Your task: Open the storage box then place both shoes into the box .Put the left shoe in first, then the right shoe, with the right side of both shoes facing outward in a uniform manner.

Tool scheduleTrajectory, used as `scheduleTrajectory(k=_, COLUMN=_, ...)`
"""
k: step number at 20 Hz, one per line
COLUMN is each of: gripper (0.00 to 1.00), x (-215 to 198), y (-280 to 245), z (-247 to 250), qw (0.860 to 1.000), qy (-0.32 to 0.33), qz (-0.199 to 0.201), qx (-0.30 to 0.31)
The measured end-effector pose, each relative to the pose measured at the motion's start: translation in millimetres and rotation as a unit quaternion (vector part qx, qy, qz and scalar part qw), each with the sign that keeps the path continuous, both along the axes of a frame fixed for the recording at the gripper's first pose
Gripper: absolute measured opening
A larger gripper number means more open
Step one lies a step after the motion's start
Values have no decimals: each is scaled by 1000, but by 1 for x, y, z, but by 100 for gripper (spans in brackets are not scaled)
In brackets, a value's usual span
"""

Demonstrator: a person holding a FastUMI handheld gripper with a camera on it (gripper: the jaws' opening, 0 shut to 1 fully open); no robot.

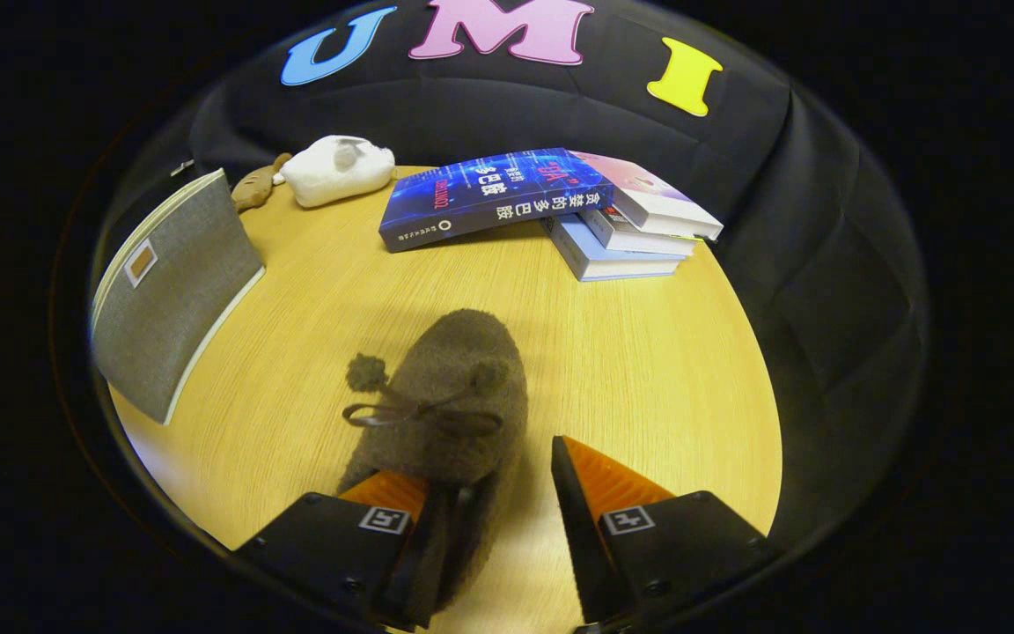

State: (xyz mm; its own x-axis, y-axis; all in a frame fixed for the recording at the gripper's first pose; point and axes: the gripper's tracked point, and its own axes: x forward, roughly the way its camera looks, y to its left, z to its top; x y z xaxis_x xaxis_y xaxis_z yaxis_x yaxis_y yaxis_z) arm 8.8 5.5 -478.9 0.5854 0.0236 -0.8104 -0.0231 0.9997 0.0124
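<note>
A brown fuzzy shoe (459, 387) with a bow and two pom-poms lies on the wooden table (648, 370), toe pointing away from me. My gripper (485, 468) is open, low over the shoe's heel end. The heel sits between the fingers, against the left finger (393, 495), while a wide gap of table shows before the right finger (591, 480). The grey fabric storage box (174, 295) stands off to the left of the shoe, its white-edged lid down and a small tag on its face.
Beyond the shoe, a stack of books (551, 207) lies at the table's far side. A white plush toy (335, 169) and a small brown thing (253, 187) sit behind the box. The table's rounded edge drops off to the right.
</note>
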Motion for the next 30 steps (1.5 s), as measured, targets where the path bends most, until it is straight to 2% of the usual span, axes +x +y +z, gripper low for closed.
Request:
scheduleTrajectory(k=1, gripper=48, x=0, y=5, z=-5, qw=1000, qy=9, qz=0, qx=9)
scheduleTrajectory(k=2, gripper=40, x=2, y=4, z=-6, qw=1000, qy=11, qz=-10, qx=7)
scheduleTrajectory(k=3, gripper=22, x=2, y=-3, z=-3, qw=1000, qy=7, qz=-25, qx=-9)
scheduleTrajectory(k=4, gripper=11, x=1, y=-6, z=-1, qw=999, qy=6, qz=-36, qx=-17)
scheduleTrajectory(k=5, gripper=8, x=0, y=-7, z=0, qw=999, qy=8, qz=-42, qx=-19)
scheduleTrajectory(k=10, gripper=6, x=2, y=-6, z=29, qw=995, qy=-7, qz=-94, qx=41)
scheduleTrajectory(k=14, gripper=6, x=9, y=-2, z=76, qw=991, qy=-33, qz=-118, qx=58)
scheduleTrajectory(k=19, gripper=6, x=25, y=31, z=150, qw=980, qy=-64, qz=-159, qx=101)
scheduleTrajectory(k=25, gripper=6, x=52, y=117, z=238, qw=975, qy=-102, qz=-142, qx=138)
scheduleTrajectory(k=30, gripper=6, x=74, y=206, z=277, qw=977, qy=-101, qz=-112, qx=148)
